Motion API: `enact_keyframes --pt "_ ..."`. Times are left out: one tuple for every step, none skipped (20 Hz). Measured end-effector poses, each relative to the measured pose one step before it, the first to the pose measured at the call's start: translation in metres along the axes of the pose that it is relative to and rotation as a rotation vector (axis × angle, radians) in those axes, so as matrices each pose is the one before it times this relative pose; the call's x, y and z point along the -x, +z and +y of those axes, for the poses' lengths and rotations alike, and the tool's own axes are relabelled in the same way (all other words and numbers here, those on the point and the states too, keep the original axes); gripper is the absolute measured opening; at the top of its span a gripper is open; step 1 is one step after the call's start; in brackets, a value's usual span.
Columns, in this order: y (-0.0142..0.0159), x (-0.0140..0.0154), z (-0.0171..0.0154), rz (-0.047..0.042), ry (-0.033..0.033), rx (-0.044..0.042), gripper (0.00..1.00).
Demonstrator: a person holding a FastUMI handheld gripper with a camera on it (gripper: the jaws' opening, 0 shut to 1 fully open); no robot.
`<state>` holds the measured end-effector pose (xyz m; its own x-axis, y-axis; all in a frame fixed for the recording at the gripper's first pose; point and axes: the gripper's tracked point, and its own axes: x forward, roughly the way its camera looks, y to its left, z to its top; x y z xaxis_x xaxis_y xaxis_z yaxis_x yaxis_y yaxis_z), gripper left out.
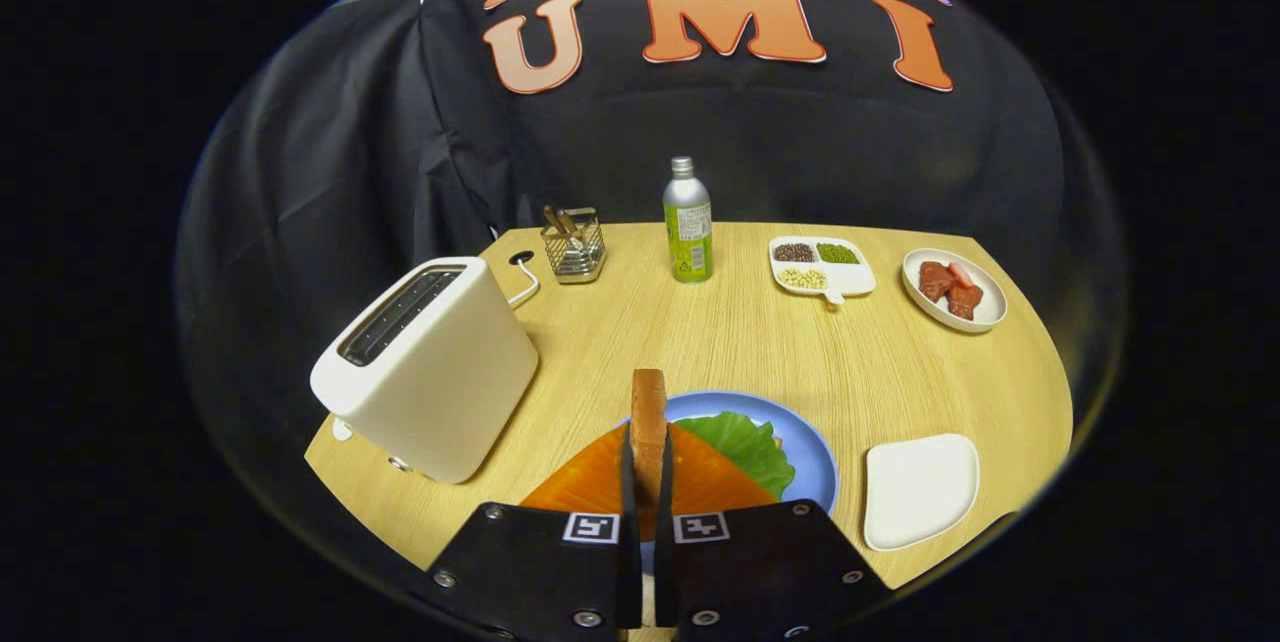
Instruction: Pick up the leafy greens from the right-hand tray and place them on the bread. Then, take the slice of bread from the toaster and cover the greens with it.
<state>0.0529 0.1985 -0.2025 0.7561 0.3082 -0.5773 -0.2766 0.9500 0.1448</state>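
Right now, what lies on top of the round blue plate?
On the round blue plate: orange bread slice, green leaf. Fingers hold a brown bread slice upright, hiding the middle.

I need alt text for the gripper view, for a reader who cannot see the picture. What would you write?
The gripper is shut on a slice of bread, held on edge above a blue plate carrying orange bread topped with leafy greens. On the wooden table a white toaster stands beside them and a white tray lies opposite; a bottle stands beyond.
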Motion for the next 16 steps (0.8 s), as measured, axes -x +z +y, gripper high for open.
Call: enact_keyframes --pt "-0.00161 -0.00025 -0.00471 0.00267 -0.00088 -0.00797 0.05" --pt "-0.00127 -0.00072 -0.00602 0.00121 -0.00552 -0.00634 0.05" --pt "-0.00045 -0.00111 -0.00620 0.00360 -0.00520 -0.00267 0.05" --pt "-0.00126 -0.00157 -0.00706 0.00515 -0.00776 -0.00295 0.05" --pt "-0.00059 -0.00128 -0.00690 0.00535 -0.00934 -0.00425 0.08" --pt "-0.00249 -0.00278 -0.00656 0.00868 -0.00487 -0.00702 0.09" --pt "-0.00210 -0.00296 -0.00677 0.00974 -0.00588 -0.00911 0.11" --pt "-0.00217 -0.00238 -0.00534 0.00830 -0.00412 -0.00670 0.12" --pt "-0.00082 -0.00432 -0.00492 0.00829 0.00001 -0.00292 0.13" --pt "-0.00086 -0.00264 -0.00545 0.00408 -0.00117 -0.00492 0.14" --pt "-0.00170 -0.00347 -0.00552 0.00936 -0.00389 -0.00365 0.16" --pt "-0.00228 -0.00398 -0.00454 0.01143 -0.00181 -0.00424 0.18" --pt "-0.00091 -0.00299 -0.00433 0.00971 -0.00226 -0.00271 0.22" --pt "-0.00206 -0.00358 -0.00300 0.00995 -0.00224 -0.00311 0.24" --pt "-0.00090 -0.00272 -0.00288 0.00763 -0.00118 -0.00314 0.27" --pt "-0.00077 -0.00204 -0.00419 0.00430 -0.00464 -0.00121 0.28"
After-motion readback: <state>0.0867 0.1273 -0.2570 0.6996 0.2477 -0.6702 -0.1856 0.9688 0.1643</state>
